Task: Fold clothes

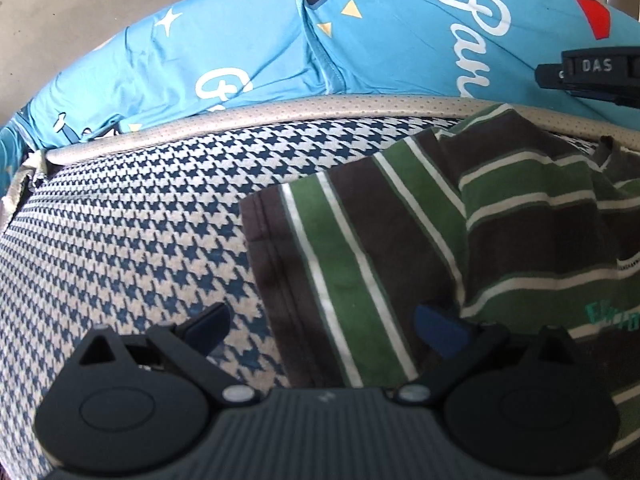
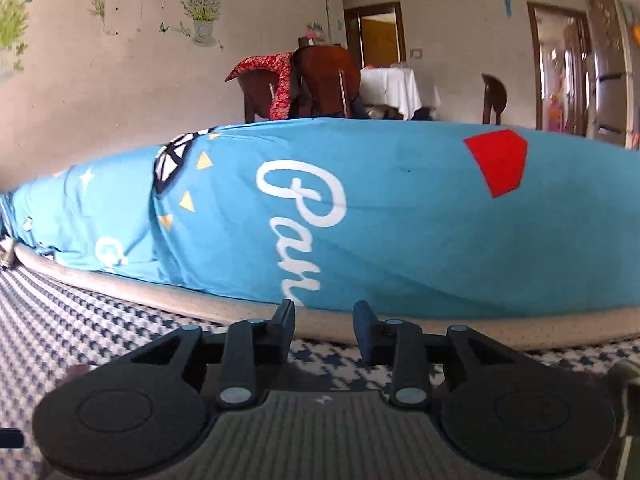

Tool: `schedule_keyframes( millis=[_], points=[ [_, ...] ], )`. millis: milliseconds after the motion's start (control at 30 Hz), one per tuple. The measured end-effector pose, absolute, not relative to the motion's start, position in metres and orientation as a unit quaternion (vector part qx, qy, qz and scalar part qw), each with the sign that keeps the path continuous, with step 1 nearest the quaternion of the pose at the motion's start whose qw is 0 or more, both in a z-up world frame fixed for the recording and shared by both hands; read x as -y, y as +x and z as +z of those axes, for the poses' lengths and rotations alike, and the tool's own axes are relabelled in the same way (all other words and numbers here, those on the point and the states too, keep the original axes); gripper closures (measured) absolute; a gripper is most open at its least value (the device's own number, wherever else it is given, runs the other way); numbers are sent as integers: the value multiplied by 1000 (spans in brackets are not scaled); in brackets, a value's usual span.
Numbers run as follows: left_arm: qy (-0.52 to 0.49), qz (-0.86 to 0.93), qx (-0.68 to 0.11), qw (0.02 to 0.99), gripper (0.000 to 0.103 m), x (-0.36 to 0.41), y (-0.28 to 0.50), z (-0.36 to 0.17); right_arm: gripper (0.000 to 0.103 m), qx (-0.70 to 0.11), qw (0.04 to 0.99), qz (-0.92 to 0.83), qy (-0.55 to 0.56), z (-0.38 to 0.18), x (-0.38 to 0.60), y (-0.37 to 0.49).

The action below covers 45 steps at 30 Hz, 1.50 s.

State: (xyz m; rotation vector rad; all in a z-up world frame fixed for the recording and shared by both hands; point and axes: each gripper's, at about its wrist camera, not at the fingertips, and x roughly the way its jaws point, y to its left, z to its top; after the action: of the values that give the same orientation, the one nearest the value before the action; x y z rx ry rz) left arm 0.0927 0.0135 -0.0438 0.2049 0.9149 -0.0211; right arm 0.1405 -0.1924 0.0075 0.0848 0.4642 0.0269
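Note:
A striped shirt [image 1: 400, 240] in green, dark brown and white lies on a houndstooth cushion [image 1: 132, 220], with a sleeve or side folded over its right part. My left gripper [image 1: 324, 320] is open and empty just above the shirt's near left edge, one finger over the cushion and one over the shirt. My right gripper [image 2: 324, 320] is open and empty, low over the houndstooth cushion [image 2: 80, 320], pointing at the blue cover. The other gripper's body [image 1: 592, 72] shows at the right edge of the left wrist view. The shirt does not show in the right wrist view.
A blue printed cover [image 1: 280, 40] rises behind the cushion's beige piped edge [image 1: 240, 120]; it also fills the right wrist view [image 2: 400, 220]. Beyond it are chairs with a red cloth [image 2: 280, 76], a white-clothed table [image 2: 392, 84] and doorways.

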Motion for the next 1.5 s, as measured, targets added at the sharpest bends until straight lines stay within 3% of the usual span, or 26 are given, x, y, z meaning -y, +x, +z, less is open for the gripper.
schedule_keyframes(
  millis=[267,400,600,1067,1500],
  points=[
    [122,-1,-413,903,0,-14,83,-37,68,-259,964,28,48,20,184,116],
    [130,0,-402,907,0,-15,78,-34,57,-276,959,12,70,22,189,91],
    [141,6,-381,914,0,-8,65,-23,57,-300,947,-29,113,22,198,50],
    [171,17,-317,932,0,2,29,-1,57,-303,945,-80,95,33,200,-23],
    [136,-35,-343,929,0,15,-2,11,57,-334,935,-102,67,39,209,-46]
  ],
)
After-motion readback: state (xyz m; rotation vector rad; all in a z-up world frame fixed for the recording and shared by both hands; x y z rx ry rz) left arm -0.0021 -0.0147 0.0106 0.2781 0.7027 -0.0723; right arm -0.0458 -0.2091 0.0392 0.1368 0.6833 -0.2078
